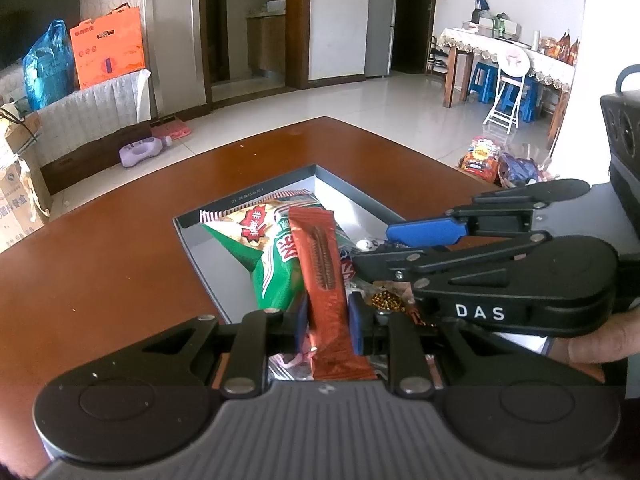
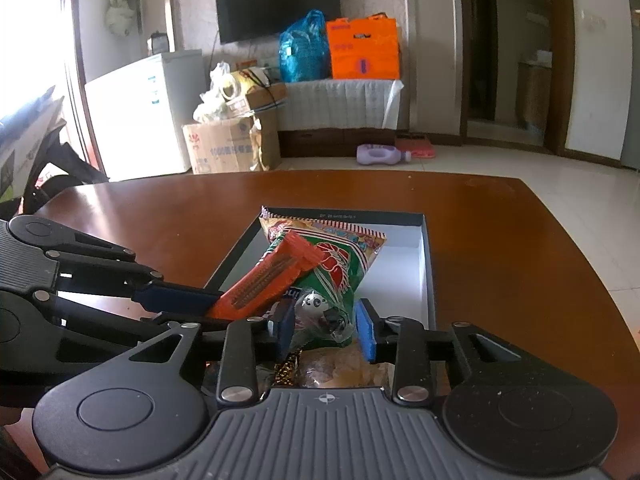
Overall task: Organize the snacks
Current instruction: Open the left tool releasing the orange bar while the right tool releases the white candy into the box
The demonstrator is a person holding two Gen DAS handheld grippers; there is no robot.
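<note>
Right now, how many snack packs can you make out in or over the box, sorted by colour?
Orange-red: 1, the wafer bar pack held between the left gripper fingers
Green: 1, the chip bag in the box
Clear: 1, the candy pack between the right gripper fingers
Total: 3

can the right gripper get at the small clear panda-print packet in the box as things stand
Probably yes. The right gripper has its blue pads either side of the small clear panda-print packet, nothing between. The orange-red wafer wrapper in the left gripper sits off to one side, clear of it.
</note>
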